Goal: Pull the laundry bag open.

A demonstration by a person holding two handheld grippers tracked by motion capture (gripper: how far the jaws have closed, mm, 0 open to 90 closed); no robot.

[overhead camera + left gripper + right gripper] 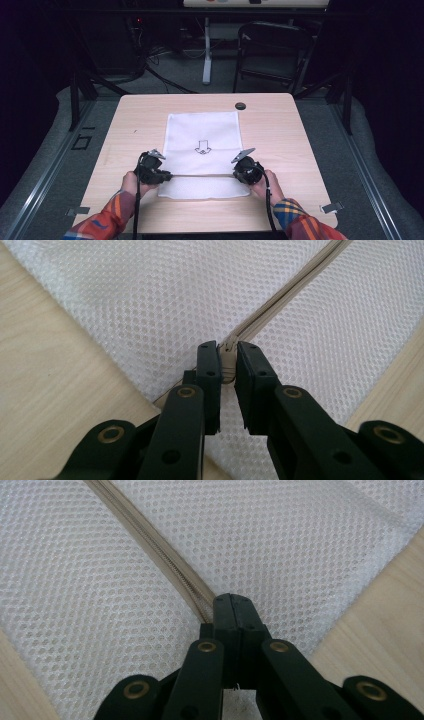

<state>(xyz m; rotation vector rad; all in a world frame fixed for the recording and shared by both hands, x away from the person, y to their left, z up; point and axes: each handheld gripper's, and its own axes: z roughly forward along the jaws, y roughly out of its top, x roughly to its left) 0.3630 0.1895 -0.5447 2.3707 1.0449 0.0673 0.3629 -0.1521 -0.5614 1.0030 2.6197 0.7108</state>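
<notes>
Between the two grippers lies a white mesh bag (pixel 202 145) on the wood table (pixel 280 130), with a beige zipper (pixel 202 175) running across its near part from one gripper to the other.

Left gripper (pixel 161 176) sits at the left end of the zipper. Its jaws are nearly closed, approx. one thin gap left, and in that gap the zipper pull (pixel 228 357) is pinched. Bag mesh spreads ahead of the jaws on both sides of the zipper line.

Right gripper (pixel 239 175) sits at the right end. Its jaws are fully closed on the end of the zipper tape (pixel 200 597), w/ mesh under the tips. Each gripper is held by one hand, sleeves are plaid.

A small dark round thing (pixel 241 105) lies far ahead of the right gripper, beyond the bag.
</notes>
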